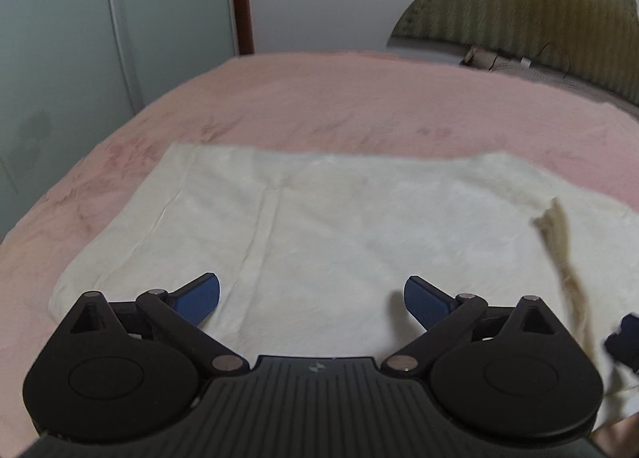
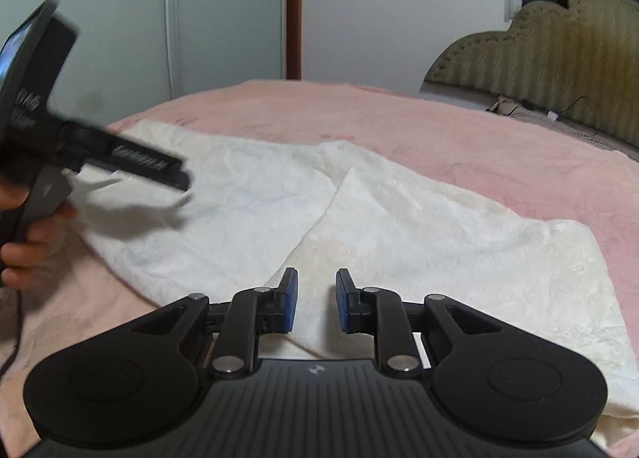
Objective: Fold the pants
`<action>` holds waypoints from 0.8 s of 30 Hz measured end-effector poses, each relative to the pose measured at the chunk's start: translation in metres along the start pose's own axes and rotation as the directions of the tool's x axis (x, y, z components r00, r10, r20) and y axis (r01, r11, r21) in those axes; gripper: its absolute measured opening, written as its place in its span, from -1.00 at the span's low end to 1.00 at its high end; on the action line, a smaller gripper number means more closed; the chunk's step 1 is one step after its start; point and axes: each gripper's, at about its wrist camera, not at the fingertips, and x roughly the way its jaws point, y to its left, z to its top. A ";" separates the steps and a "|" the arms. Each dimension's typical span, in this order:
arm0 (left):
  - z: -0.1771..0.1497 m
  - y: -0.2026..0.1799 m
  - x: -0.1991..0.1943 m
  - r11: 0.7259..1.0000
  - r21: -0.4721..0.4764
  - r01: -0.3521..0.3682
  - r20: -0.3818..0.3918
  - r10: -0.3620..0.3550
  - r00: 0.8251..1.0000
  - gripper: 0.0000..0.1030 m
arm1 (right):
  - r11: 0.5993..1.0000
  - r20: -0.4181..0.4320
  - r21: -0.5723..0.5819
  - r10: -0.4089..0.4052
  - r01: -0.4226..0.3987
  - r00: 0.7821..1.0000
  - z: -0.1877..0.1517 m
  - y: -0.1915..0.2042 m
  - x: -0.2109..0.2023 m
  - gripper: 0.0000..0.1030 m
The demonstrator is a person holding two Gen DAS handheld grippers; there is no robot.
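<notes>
Pink bed (image 1: 359,98) w/ cream pants (image 1: 319,218); left hand-held gripper (image 1: 311,298) open above.

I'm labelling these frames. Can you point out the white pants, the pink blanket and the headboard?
white pants (image 2: 255,214): right wrist view, on the flat upper layer.
pink blanket (image 1: 359,98): left wrist view, bare stretch beyond the pants.
headboard (image 2: 551,58): right wrist view, its ribbed padded face.

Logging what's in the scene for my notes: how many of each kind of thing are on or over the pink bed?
Cream-white textured pants, lying on the pink bedspread: 1
Black two-finger grippers with blue pads: 2 (left gripper, right gripper)
Tan drawstring: 1
Total: 4
</notes>
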 end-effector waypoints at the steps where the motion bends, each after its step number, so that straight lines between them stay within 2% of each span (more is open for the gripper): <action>1: -0.004 0.003 0.002 1.000 0.012 0.004 0.003 -0.004 1.000 1.00 | 1.000 -0.014 0.024 -0.011 0.011 1.000 0.000 -0.002 0.004 -0.61; 4: -0.017 0.007 -0.001 0.999 0.038 0.019 0.080 -0.022 0.997 1.00 | 0.996 -0.017 0.088 -0.013 0.014 1.000 -0.003 -0.007 0.007 -0.58; 6: -0.023 0.006 -0.003 0.999 0.049 0.007 0.108 -0.013 0.994 1.00 | 0.993 -0.019 0.112 -0.034 0.036 0.999 -0.004 -0.010 0.006 -0.42; 8: -0.024 0.007 -0.004 0.999 0.053 0.004 0.114 -0.010 0.993 1.00 | 0.990 -0.016 0.116 -0.076 0.078 0.997 -0.008 -0.011 0.004 -0.06; 10: -0.025 0.010 -0.004 0.999 0.044 0.014 0.113 -0.019 0.993 1.00 | 0.985 -0.012 0.128 -0.115 0.116 0.993 -0.010 -0.015 0.006 0.19; 13: -0.023 0.007 0.001 0.999 0.036 0.024 0.112 -0.028 0.993 1.00 | 0.979 -0.017 0.176 -0.102 0.103 0.995 -0.012 -0.028 0.009 0.33; 15: -0.023 0.008 0.001 0.999 0.037 0.023 0.112 -0.027 0.993 1.00 | 0.974 -0.024 0.189 -0.121 0.123 0.992 -0.013 -0.027 0.007 0.50; 17: -0.023 0.007 0.001 0.999 0.041 0.024 0.110 -0.029 0.994 1.00 | 0.968 -0.035 0.185 -0.167 0.171 0.985 -0.013 -0.024 0.006 0.78; 20: -0.020 0.013 -0.005 0.998 0.042 0.047 0.099 -0.051 0.994 1.00 | 0.965 -0.052 0.176 -0.186 0.193 0.981 -0.011 -0.024 -0.003 0.83; 22: -0.019 0.022 -0.010 0.998 0.014 0.060 0.100 -0.061 0.993 0.99 | 0.967 -0.030 0.171 -0.186 0.188 0.982 -0.011 -0.030 -0.018 0.83; 24: -0.017 0.032 -0.016 0.999 -0.028 0.031 0.117 -0.027 0.993 0.99 | 0.954 -0.009 0.179 -0.243 0.241 0.970 -0.013 -0.043 -0.031 0.83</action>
